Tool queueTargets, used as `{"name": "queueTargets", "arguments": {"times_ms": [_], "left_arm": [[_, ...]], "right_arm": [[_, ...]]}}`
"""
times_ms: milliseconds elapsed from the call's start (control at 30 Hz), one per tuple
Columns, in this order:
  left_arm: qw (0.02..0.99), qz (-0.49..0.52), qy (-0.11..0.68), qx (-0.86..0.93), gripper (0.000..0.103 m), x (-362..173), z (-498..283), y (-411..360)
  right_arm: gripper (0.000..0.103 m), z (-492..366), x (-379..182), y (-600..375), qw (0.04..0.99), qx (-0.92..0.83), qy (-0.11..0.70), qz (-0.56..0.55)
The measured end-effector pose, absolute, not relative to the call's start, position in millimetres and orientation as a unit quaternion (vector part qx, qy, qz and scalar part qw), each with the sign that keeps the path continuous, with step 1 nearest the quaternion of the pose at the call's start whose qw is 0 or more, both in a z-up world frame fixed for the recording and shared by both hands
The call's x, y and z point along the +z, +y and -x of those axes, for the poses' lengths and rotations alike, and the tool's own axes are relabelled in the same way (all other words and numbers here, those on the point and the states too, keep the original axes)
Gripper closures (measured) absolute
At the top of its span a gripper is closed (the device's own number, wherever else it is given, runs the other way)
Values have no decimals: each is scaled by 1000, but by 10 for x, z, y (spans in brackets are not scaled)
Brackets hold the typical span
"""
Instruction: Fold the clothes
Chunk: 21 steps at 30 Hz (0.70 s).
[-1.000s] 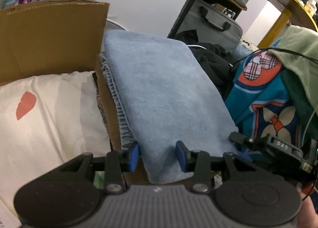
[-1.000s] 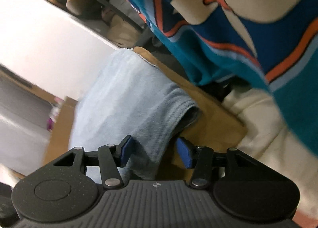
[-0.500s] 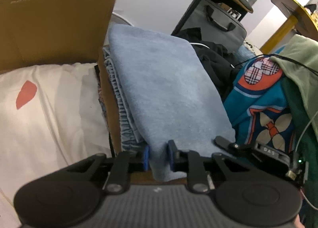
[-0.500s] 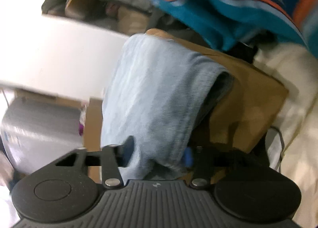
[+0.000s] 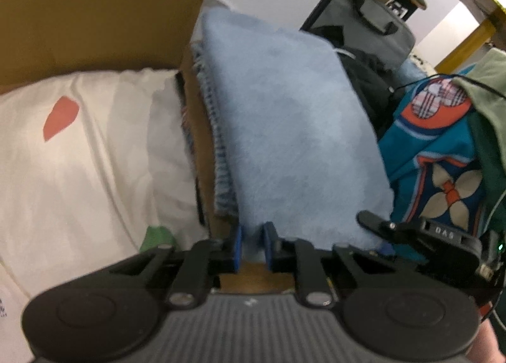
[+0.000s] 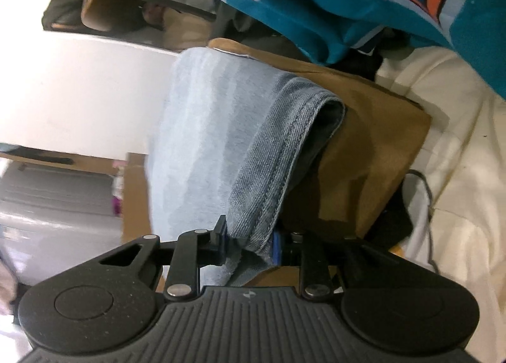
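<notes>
While a second ago both sets of blue pads stood wide apart around its near edge, I now have the folded light-blue jeans (image 5: 294,129) pinched at both near corners: my left gripper (image 5: 252,246) has closed on the left corner of the hem, and my right gripper (image 6: 248,244) is clamped on the stitched hem fold, denim bunched between its pads. The one pair of jeans is draped over the edge of a brown cardboard box (image 5: 95,15), its top flap standing behind; from the right wrist view the denim lies across a brown flap (image 6: 363,148). Just left of the jeans, inside the box, I count one cream cloth (image 5: 88,157) with a single orange patch. To the right lies one teal patterned garment (image 5: 442,154), with an olive-green garment (image 5: 487,78) over it and a dark pile (image 5: 363,78) behind. One grey bag (image 5: 379,21) sits under a desk farther back.
</notes>
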State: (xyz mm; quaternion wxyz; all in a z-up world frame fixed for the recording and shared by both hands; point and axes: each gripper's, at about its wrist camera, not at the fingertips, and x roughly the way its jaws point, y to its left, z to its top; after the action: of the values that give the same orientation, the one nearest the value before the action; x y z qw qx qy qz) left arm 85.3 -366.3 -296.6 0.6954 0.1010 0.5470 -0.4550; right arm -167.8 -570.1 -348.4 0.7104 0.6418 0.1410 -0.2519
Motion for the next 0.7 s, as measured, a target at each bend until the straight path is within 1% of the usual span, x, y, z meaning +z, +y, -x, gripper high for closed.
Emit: {"name": "queueTargets", "arguments": {"times_ms": [100,200,233,267,300,333,367,400,433,467,500,533,567,600,633,667,700], "left_arm": [[693,-114,565,-433,103,-2991,-860,-3568],[698,-116,568,-420,102,-2834,-870,-3468],[701,-118,567,-417,102,-2756,-873,-3445],[704,-119,566,-412,99,-2675,-886,-3418],[707,-118,564,-408,93,-2587,-900,-3395],[711,-117,562,-407,91,-2492,-909,-3374],[715,-115,558,-405,84,-2395,-915,-3353],[718,-114,555,-404,74,-2299,-921,-3332],[722,-114,550,-403,68,-2204,-924,-3316],[727,-115,545,-402,54,-2111,-926,-3303],[731,-115,540,-400,43,-2010,-932,-3284],[734,-115,537,-399,40,-1911,-938,-3264],[736,-114,535,-398,32,-1813,-943,-3243],[737,-114,533,-399,23,-1721,-948,-3224],[738,-113,532,-399,19,-1631,-952,-3204],[739,-112,530,-400,12,-1542,-956,-3184],[740,-111,529,-401,9,-1452,-960,-3165]], "right_arm": [[75,1648,-3428,-5675,705,-278,160,-633],[73,1627,-3251,-5642,701,-295,185,-622],[70,1628,-3175,-5625,703,-299,193,-615],[68,1631,-3109,-5613,704,-302,202,-610],[66,1643,-3049,-5604,704,-303,208,-608],[65,1657,-2988,-5596,703,-304,214,-606],[64,1675,-2927,-5588,705,-305,217,-603],[62,1694,-2866,-5580,706,-306,220,-599],[56,1713,-2805,-5573,708,-307,223,-595],[52,1718,-2732,-5564,711,-310,230,-587],[48,1720,-2661,-5555,713,-314,236,-581],[48,1727,-2583,-5548,714,-315,240,-577],[46,1741,-2506,-5540,715,-313,240,-577],[39,1741,-2424,-5530,716,-312,239,-577],[30,1740,-2342,-5519,717,-311,239,-576],[26,1731,-2249,-5507,719,-312,240,-573],[19,1716,-2151,-5492,721,-313,242,-569]]}}
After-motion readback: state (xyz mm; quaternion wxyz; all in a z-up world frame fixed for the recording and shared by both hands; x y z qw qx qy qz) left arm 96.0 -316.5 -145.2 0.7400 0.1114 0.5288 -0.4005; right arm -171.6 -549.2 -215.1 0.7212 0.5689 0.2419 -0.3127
